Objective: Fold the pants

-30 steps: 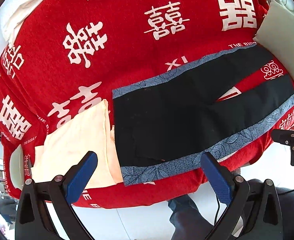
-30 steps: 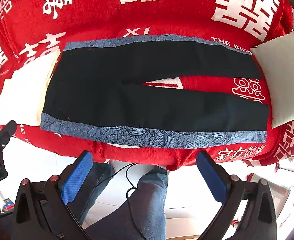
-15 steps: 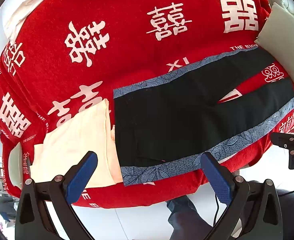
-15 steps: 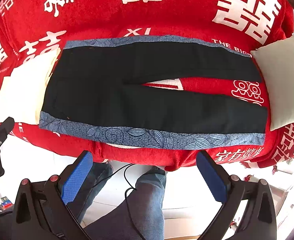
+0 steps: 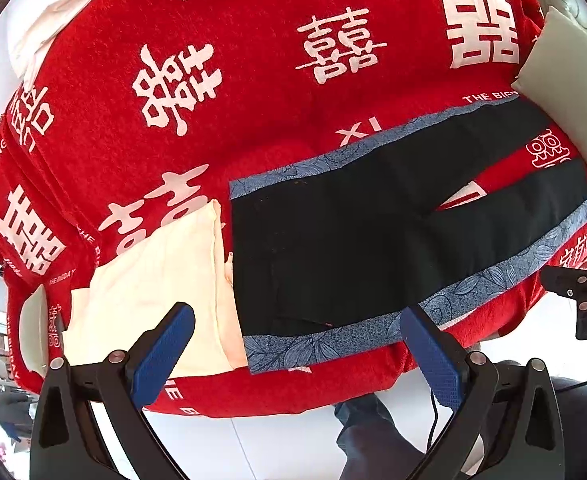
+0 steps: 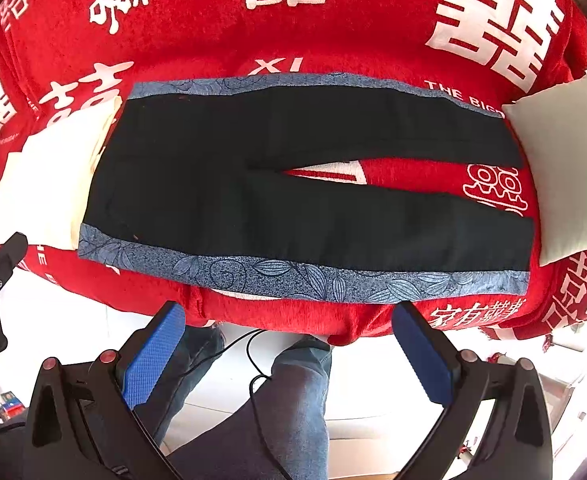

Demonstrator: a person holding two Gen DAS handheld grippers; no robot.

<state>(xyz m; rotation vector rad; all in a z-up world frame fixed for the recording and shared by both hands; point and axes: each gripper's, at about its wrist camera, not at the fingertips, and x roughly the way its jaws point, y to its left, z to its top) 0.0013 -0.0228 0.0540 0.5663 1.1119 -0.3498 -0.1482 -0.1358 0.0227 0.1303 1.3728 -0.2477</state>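
Observation:
Black pants (image 5: 353,240) with blue patterned side stripes lie flat on a red blanket (image 5: 233,92), waist to the left, legs spread in a narrow V to the right. They also show in the right wrist view (image 6: 253,184). My left gripper (image 5: 297,344) is open and empty, hovering above the near waist corner. My right gripper (image 6: 289,344) is open and empty, above the near edge of the bed, below the near leg's blue stripe (image 6: 301,276).
A folded cream cloth (image 5: 153,280) lies left of the waistband, also in the right wrist view (image 6: 49,180). A pale cushion (image 6: 565,168) sits by the leg ends. The person's jeans-clad legs (image 6: 293,392) and a cable are below the bed edge.
Both grippers have drifted slightly closer to the pants. The jaws stay open. The pants have not moved.

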